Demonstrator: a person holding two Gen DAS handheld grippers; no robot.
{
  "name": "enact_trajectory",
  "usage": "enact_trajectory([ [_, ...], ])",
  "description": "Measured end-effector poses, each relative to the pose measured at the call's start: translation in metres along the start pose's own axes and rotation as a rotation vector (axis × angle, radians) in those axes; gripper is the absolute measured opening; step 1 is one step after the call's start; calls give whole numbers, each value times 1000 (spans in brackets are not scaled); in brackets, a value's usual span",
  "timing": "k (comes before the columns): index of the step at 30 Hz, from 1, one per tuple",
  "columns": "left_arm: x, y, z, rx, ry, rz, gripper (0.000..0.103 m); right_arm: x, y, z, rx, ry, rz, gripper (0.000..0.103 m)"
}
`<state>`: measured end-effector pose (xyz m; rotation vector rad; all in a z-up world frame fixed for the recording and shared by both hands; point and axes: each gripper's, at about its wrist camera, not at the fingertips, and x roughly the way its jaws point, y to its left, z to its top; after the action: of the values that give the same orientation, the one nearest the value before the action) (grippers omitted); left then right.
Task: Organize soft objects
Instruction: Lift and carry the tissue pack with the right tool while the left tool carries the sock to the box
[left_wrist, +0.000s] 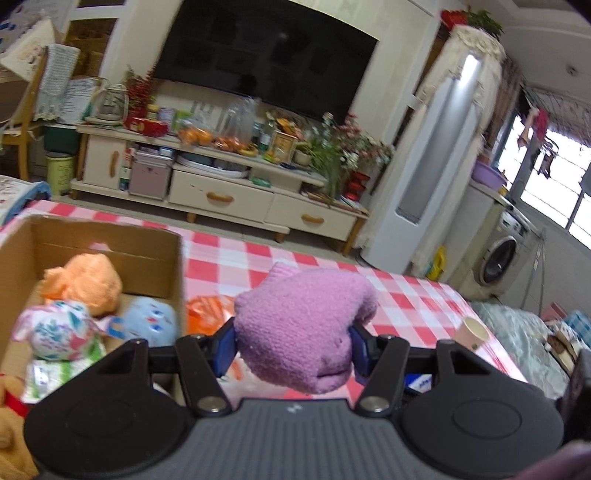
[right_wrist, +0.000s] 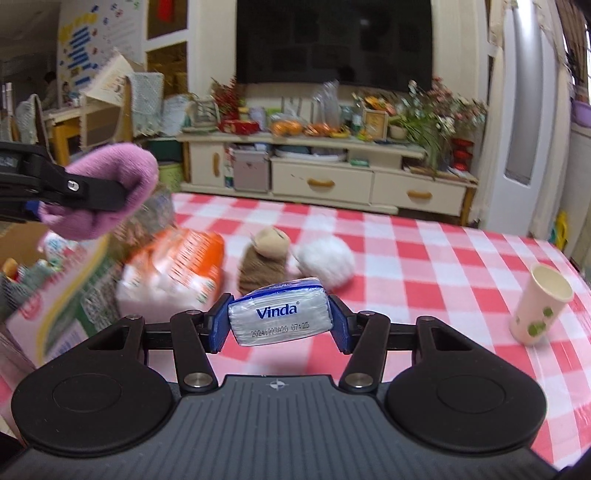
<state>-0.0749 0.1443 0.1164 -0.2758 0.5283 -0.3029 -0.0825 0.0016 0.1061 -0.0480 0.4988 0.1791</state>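
My left gripper (left_wrist: 293, 343) is shut on a purple knitted sock bundle (left_wrist: 306, 325), held above the checked table just right of a cardboard box (left_wrist: 110, 236). The box holds an orange bundle (left_wrist: 86, 282), a floral bundle (left_wrist: 59, 328) and a light blue bundle (left_wrist: 149, 319). My right gripper (right_wrist: 279, 321) is shut on a Vinda tissue pack (right_wrist: 280, 314) above the table. The right wrist view shows the left gripper with the purple bundle (right_wrist: 107, 188) at upper left. On the table lie an orange-white tissue package (right_wrist: 177, 269), a brown plush toy (right_wrist: 264, 258) and a white fluffy ball (right_wrist: 325, 258).
A paper cup (right_wrist: 539, 304) stands on the red-checked tablecloth (right_wrist: 424, 258) at the right; it also shows in the left wrist view (left_wrist: 471, 332). A printed carton (right_wrist: 62, 295) sits at the left. A TV stand (right_wrist: 325, 177) with clutter lies beyond the table's far edge.
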Motion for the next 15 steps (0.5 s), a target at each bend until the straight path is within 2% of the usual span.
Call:
enact_trajectory([
  [15,-25,60,15,-116,-90,159,60,5,58,52,-81,-104,134,67],
])
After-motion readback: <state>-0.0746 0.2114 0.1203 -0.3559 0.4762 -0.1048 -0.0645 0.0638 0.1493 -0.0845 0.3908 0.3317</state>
